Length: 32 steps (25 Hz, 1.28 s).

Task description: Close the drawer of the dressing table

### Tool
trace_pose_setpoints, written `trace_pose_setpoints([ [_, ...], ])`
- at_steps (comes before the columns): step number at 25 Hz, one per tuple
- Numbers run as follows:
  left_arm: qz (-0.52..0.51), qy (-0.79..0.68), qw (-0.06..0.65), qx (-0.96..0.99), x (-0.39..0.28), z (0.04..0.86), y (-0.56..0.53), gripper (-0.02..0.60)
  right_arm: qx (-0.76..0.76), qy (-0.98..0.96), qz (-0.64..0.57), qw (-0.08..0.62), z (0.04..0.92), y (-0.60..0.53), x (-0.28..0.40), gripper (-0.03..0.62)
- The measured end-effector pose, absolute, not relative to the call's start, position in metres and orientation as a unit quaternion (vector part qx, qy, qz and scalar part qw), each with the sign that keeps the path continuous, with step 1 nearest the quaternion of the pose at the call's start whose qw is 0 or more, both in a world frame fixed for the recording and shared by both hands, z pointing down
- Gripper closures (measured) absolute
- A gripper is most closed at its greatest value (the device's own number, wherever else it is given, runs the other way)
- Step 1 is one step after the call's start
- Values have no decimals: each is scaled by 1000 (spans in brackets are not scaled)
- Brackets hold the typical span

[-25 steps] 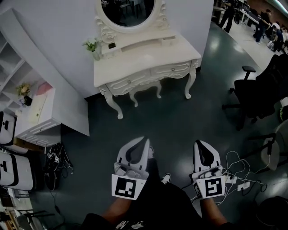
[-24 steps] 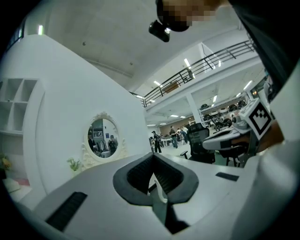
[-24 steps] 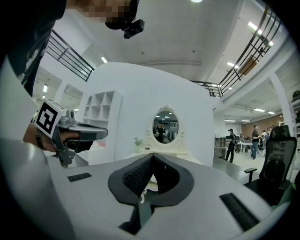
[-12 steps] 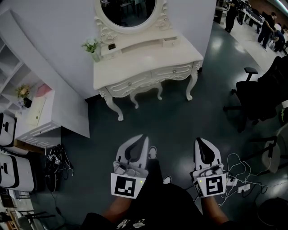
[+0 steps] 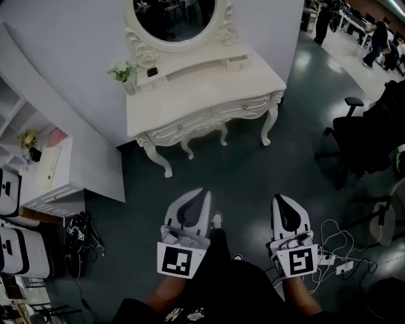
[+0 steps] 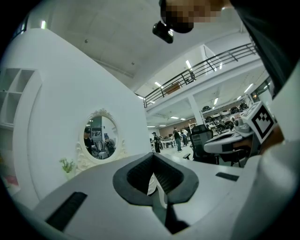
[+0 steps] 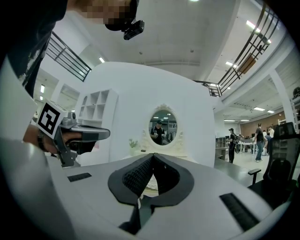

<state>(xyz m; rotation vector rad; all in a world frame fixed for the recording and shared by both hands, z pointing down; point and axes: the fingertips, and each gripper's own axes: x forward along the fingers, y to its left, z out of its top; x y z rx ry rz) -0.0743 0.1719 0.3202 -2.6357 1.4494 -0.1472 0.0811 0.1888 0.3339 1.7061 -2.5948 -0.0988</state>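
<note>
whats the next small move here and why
Probably step closer to the dressing table: it stands across the floor from both grippers, seemingly out of reach. The left gripper and right gripper are both shut and empty, so either could push. The small upper drawer right of the mirror looks slightly pulled out.

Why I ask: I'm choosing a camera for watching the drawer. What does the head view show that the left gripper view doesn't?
Head view only: the drawer fronts and legs of the dressing table, plus floor cables. Left gripper view only: ceiling lights and a balcony railing. Both: the oval mirror, the small plant, the left tool and the right tool, each shut.
</note>
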Motion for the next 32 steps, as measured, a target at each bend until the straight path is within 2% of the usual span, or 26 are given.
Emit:
trace_pose_setpoints([
  [9, -40, 463, 65, -883, -70, 319, 119, 579, 570, -820, -21, 44, 337, 141, 82, 595],
  [14, -39, 456, 62, -887, -72, 317, 92, 579, 570, -820, -31, 25, 327, 115, 73, 595],
  [32, -40, 449, 53, -891, -109, 318, 7, 580, 590, -806, -21, 42, 332, 33, 50, 595],
])
